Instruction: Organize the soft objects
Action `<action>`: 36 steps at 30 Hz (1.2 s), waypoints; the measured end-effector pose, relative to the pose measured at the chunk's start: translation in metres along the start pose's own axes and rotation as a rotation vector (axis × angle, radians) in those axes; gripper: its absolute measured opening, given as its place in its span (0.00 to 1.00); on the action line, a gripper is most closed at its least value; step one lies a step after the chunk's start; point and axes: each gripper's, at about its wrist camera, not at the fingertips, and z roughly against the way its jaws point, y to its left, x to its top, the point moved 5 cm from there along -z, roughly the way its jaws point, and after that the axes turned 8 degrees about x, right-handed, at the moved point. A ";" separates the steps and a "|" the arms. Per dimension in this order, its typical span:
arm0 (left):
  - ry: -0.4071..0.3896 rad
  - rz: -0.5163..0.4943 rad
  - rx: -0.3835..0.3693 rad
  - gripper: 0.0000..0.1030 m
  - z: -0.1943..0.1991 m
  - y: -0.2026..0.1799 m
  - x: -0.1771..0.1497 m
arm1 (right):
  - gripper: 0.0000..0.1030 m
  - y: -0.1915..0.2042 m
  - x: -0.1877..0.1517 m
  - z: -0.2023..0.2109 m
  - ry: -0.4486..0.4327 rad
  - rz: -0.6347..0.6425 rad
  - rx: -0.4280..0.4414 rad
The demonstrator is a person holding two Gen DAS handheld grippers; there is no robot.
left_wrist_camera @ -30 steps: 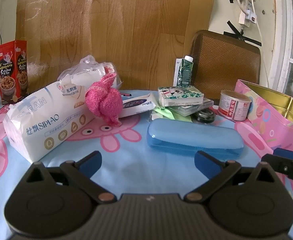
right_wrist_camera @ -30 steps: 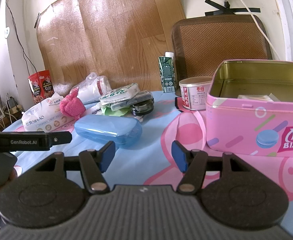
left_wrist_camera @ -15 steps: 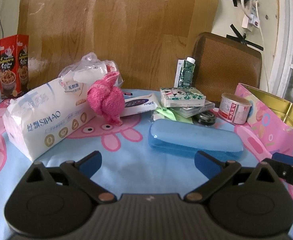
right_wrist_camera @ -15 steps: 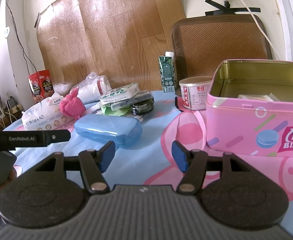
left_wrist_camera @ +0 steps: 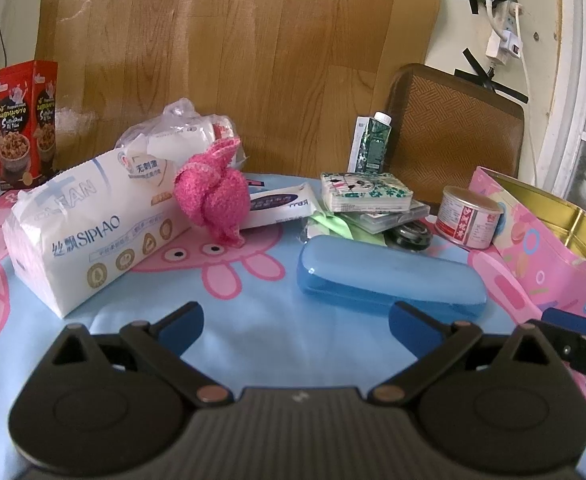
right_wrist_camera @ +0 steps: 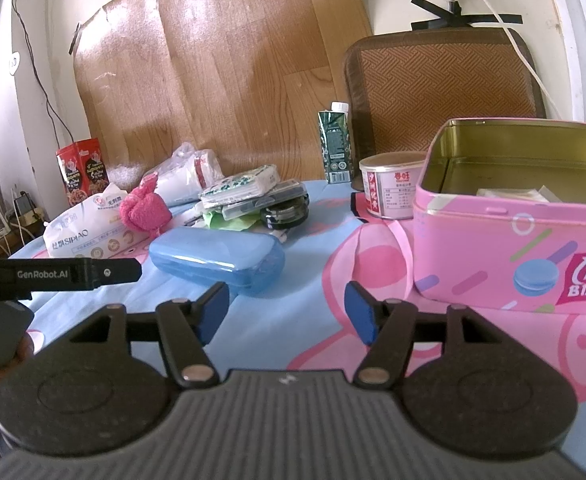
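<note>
My left gripper (left_wrist_camera: 295, 322) and right gripper (right_wrist_camera: 287, 316) both hang released and empty above the bench (left_wrist_camera: 253, 320), nothing picked yet. Next, I judge, I reach for the pink fluffy cloth (left_wrist_camera: 213, 196) and carry it to the pink tin (right_wrist_camera: 513, 248).

Pink biscuit tin (left_wrist_camera: 541, 256) cut off at right edge, its contents (right_wrist_camera: 509, 196) mostly hidden

One tissue pack (left_wrist_camera: 93, 236), one pink fuzzy toy (left_wrist_camera: 213, 196), one blue case (left_wrist_camera: 389, 280), one pink tin (right_wrist_camera: 513, 216), one can (right_wrist_camera: 389, 188), one green carton (right_wrist_camera: 335, 148), one red box (left_wrist_camera: 25, 120).
</note>
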 end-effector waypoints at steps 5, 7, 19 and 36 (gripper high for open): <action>0.002 0.000 -0.002 0.99 -0.001 0.000 0.000 | 0.65 0.000 0.000 0.000 0.000 0.000 -0.001; 0.002 0.000 -0.002 0.99 0.000 0.000 0.000 | 0.65 0.001 0.000 0.000 -0.001 0.000 0.000; -0.001 0.002 -0.005 1.00 -0.001 0.000 0.000 | 0.66 0.000 0.000 0.000 -0.002 -0.001 0.000; -0.002 0.003 -0.007 1.00 0.000 0.000 -0.001 | 0.68 0.001 0.000 0.000 -0.003 -0.003 0.003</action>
